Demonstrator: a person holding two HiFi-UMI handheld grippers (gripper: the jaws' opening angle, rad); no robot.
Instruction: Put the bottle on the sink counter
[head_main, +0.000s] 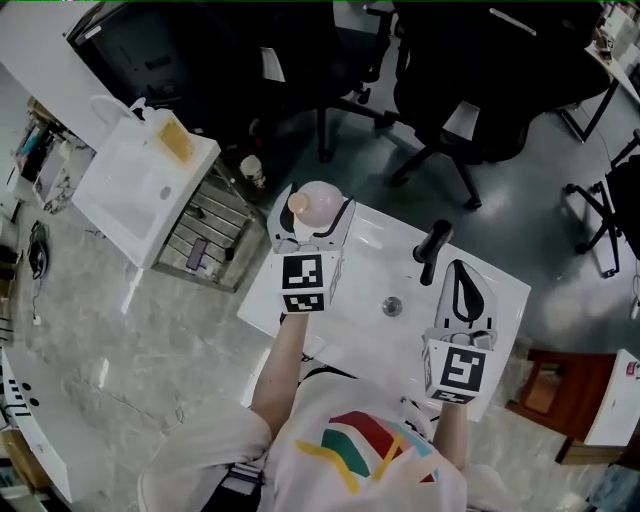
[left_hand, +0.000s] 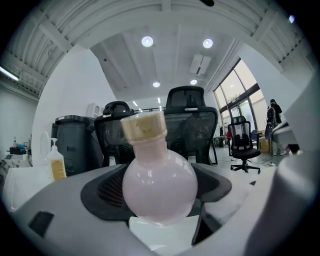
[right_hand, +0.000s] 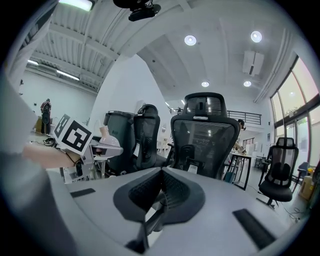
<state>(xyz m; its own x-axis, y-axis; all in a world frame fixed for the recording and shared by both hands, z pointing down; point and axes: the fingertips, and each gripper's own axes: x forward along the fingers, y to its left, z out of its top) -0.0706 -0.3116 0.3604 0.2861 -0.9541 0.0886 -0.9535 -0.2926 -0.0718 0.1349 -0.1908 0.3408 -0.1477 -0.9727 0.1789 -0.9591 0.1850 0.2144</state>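
1. The left gripper is clamped on the round body of the bottle, cap up, over the far left corner of the counter.
2. Whether the base touches the counter cannot be told. Lower straight down until it sits flat.
3. Place it inboard of the edge, since the round body would likely roll if tipped.
4. Part the jaws only once it is seated.
5. The right gripper, jaws together and empty, hangs near the near right corner.

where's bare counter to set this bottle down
The back rim of the counter is bare between the bottle and the faucet, and so is the far right corner past the right gripper. It is tight round the faucet and the drain.
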